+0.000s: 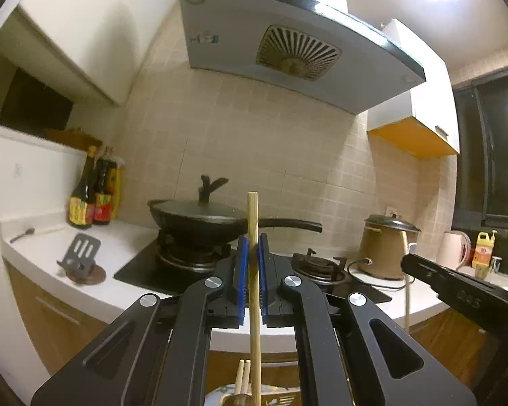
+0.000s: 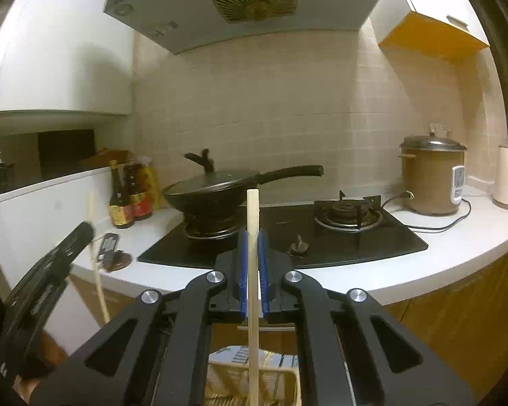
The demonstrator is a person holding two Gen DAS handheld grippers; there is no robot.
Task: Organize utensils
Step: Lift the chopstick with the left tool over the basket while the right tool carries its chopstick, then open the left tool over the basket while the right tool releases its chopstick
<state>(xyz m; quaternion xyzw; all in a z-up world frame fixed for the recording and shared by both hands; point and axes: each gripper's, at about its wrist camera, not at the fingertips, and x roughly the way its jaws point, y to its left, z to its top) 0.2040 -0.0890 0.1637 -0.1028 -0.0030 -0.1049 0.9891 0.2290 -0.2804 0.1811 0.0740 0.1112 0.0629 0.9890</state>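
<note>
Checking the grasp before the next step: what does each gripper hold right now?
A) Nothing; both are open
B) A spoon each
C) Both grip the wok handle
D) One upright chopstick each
D: the left gripper is shut on a chopstick, and the right gripper on a paler chopstick, both upright.

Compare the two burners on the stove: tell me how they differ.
The left burner carries a lidded black wok, so it is mostly hidden; the right burner is bare, its rings and pan supports in full view. The wok's handle reaches out toward the right burner. Both sit in the same black glass cooktop, and no flame shows on either.
</note>
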